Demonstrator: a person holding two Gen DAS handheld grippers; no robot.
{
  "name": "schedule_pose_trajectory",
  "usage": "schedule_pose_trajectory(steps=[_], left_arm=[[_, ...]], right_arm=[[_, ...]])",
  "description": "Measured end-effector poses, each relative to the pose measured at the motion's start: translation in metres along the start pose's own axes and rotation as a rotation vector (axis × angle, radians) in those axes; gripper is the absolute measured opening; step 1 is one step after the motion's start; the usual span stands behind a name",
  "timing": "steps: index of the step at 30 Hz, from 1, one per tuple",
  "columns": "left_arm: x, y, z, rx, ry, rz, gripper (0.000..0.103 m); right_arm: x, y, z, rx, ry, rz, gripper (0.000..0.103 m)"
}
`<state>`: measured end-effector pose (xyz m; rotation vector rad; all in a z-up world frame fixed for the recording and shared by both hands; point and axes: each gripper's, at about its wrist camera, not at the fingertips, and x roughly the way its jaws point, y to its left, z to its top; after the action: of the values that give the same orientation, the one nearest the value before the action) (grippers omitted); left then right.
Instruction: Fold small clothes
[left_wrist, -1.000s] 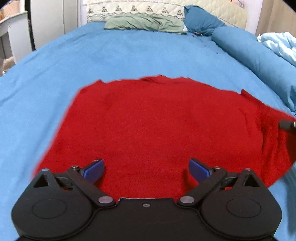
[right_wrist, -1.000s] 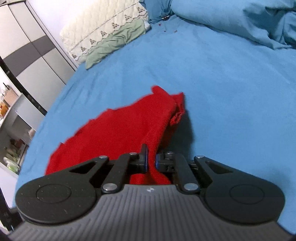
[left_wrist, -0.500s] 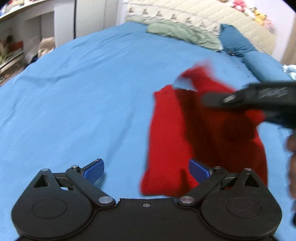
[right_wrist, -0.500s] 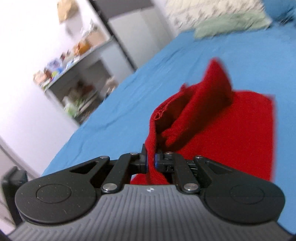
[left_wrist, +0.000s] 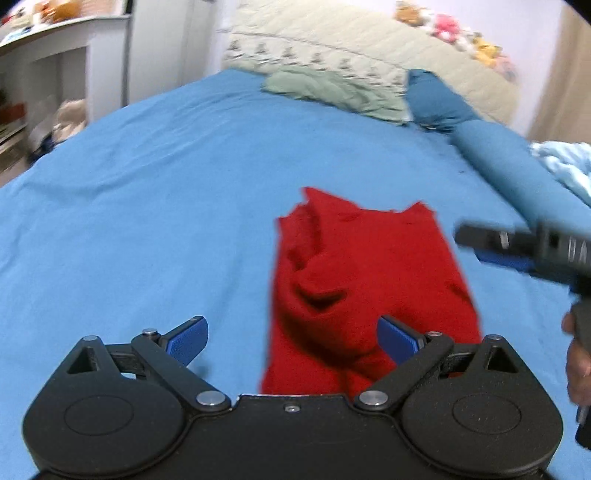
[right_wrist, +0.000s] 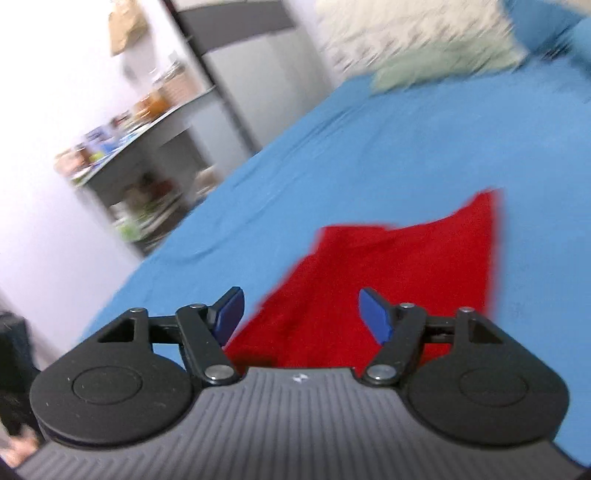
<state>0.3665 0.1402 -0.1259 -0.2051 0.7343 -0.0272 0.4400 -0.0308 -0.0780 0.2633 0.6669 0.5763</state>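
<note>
A small red garment (left_wrist: 369, 280) lies folded over on itself on the blue bed sheet (left_wrist: 166, 206), with a few creases on top. My left gripper (left_wrist: 291, 338) is open and empty, just above the garment's near edge. My right gripper (right_wrist: 301, 314) is open and empty, hovering above the near end of the garment (right_wrist: 399, 280). The right gripper also shows in the left wrist view (left_wrist: 524, 251), to the right of the garment.
A green pillow (left_wrist: 332, 90) and a quilted headboard cushion (left_wrist: 369, 48) lie at the head of the bed. A blue bolster (left_wrist: 517, 166) and a light blue duvet (left_wrist: 565, 162) lie on the right. A shelf unit (right_wrist: 140, 155) stands off the bed's left side.
My right gripper has carried one side of the garment over the other, then opened and let it go. The garment now lies folded narrower. The left gripper stayed open.
</note>
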Motion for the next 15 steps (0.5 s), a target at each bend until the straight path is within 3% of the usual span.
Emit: schedule_pose_trajectory(steps=[4,7,10,12,15], left_arm=[[0.005,-0.015,-0.001,0.029,0.022,-0.040,0.098],[0.012,-0.021,-0.002,0.012,0.024,-0.030,0.091],[0.020,-0.017,-0.003,-0.034,0.019,-0.022,0.077],[0.028,-0.011,0.000,-0.066,0.022,-0.029,0.061],[0.030,-0.010,0.001,-0.086,0.020,-0.042,0.053]], right_arm=[[-0.033,-0.004,-0.046,-0.099,-0.010,-0.178,0.090],[-0.037,-0.001,-0.083,-0.130,0.015,-0.235,0.090],[-0.036,0.005,-0.113,-0.142,0.017,-0.267,0.090],[-0.029,0.009,-0.122,-0.144,0.016,-0.295,0.089],[-0.016,0.013,-0.132,-0.143,0.022,-0.314,0.087]])
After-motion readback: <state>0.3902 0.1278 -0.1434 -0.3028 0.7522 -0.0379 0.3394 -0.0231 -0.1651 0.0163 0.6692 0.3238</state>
